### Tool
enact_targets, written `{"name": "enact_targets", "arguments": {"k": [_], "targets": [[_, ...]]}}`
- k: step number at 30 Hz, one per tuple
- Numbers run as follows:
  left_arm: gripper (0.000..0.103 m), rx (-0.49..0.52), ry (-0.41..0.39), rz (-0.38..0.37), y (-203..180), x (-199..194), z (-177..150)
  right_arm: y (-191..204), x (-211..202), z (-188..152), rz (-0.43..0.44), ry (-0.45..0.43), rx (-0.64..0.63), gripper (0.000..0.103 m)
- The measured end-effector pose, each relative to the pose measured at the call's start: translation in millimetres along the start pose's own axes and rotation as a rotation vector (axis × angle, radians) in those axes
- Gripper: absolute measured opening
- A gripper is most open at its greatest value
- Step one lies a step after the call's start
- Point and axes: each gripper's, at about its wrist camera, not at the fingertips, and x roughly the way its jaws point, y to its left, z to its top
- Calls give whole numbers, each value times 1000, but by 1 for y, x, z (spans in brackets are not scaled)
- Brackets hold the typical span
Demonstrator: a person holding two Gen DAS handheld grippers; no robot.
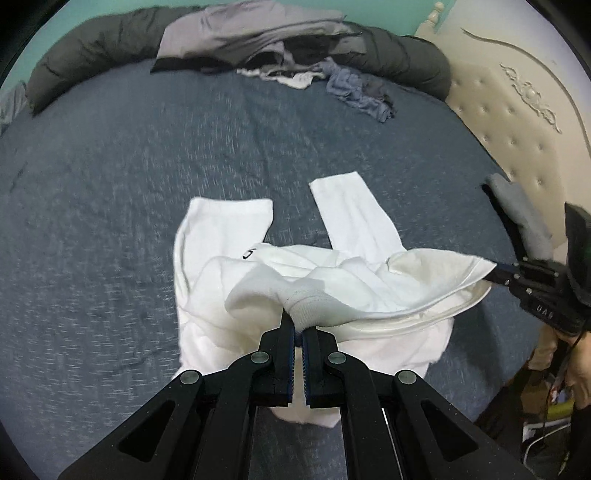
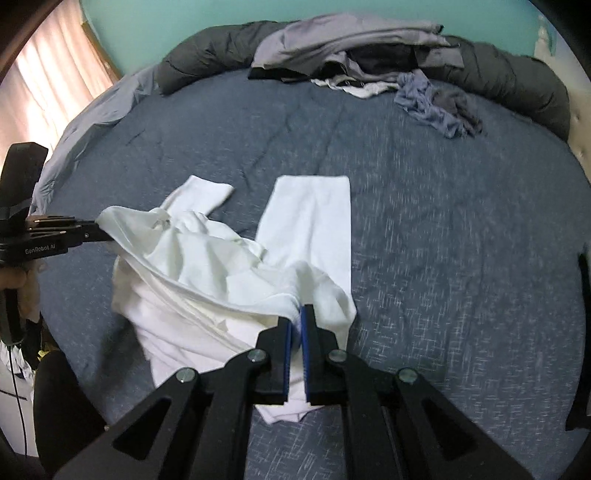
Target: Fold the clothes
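Note:
A white garment point(image 1: 354, 221) lies on the blue bed cover point(image 1: 110, 184), its two long parts stretched away from me and flat. My left gripper point(image 1: 297, 326) is shut on a ribbed edge of it and lifts that edge. At the right of the left wrist view, my right gripper point(image 1: 493, 275) pinches another corner of the same lifted edge. In the right wrist view the right gripper point(image 2: 297, 321) is shut on the white garment point(image 2: 314, 221), and the left gripper point(image 2: 99, 230) holds the far corner at the left. The cloth between them hangs bunched.
A pile of grey clothes point(image 1: 255, 33) and a crumpled blue-grey garment point(image 1: 354, 92) lie at the far side against a rolled dark duvet point(image 1: 92, 55). A cream tufted headboard point(image 1: 517, 122) stands at the right. A curtain point(image 2: 48, 85) hangs at the left.

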Motion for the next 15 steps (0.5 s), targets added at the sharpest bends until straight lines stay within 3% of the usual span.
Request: {"name": "enact_targets", "arguments": {"k": [9,13,15], "targets": [[4,-14,-5,-16,3,20,7,-9,28,-9,-27,70,9,5],[21,-8,-8,-28,2,18,8,-11,29,-10,7,65,10,5],[23,0,-13,-20,0,15,8,-7,26,-9,-9,52,-12,10]]}}
